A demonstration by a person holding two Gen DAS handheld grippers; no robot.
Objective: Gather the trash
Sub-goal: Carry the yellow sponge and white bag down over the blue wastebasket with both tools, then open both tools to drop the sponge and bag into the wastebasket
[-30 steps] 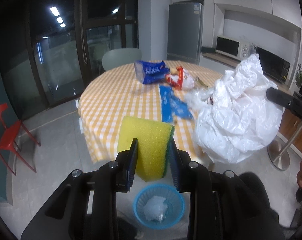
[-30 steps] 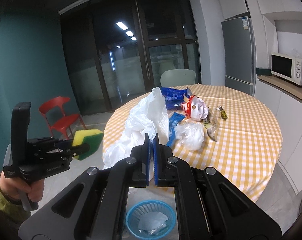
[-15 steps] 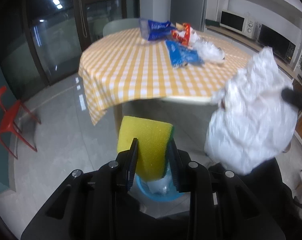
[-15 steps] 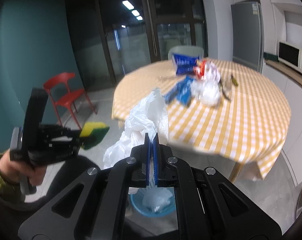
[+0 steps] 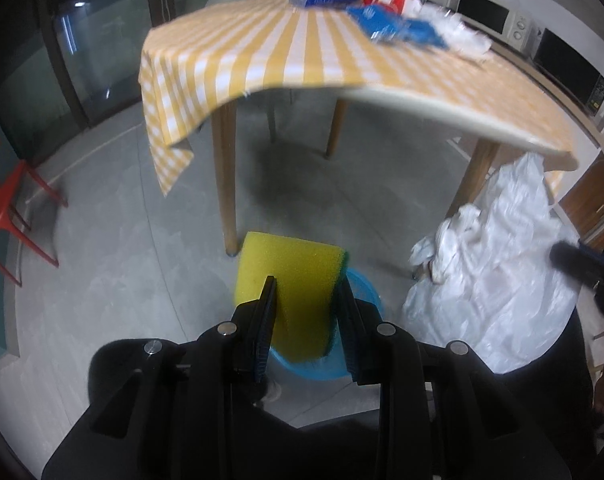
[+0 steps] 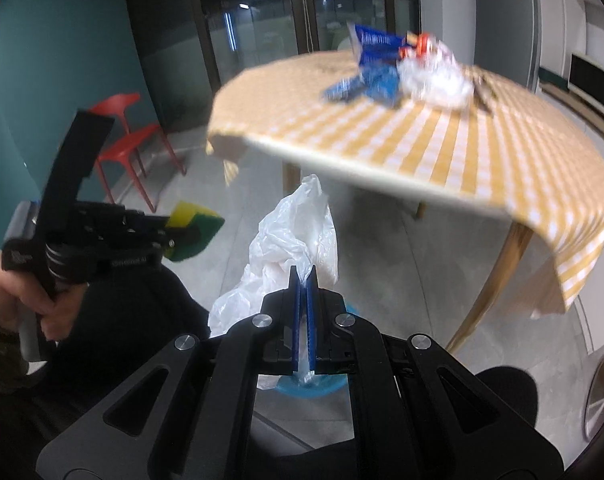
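Note:
My left gripper (image 5: 305, 284) is shut on a yellow sponge with a green scouring side (image 5: 289, 280), held just above a small blue trash basket (image 5: 366, 292) on the floor. The sponge hides most of the basket. My right gripper (image 6: 302, 276) is shut on a crumpled white plastic bag (image 6: 289, 236), which hangs over the same basket (image 6: 314, 386). The bag also shows in the left wrist view (image 5: 494, 280), and the sponge in the right wrist view (image 6: 193, 232). Blue and red snack wrappers (image 5: 366, 4) and clear plastic lie on the table.
A round table with a yellow checked cloth (image 5: 261, 56) stands above and behind the basket on wooden legs (image 5: 225, 184). A red chair (image 5: 5, 208) is at the left. Glass doors, a fridge (image 6: 506, 20) and a microwave (image 6: 594, 80) line the room.
Both grippers have dropped from table height to near the floor, carrying the sponge and the bag down towards the blue basket. The table now sits above the view.

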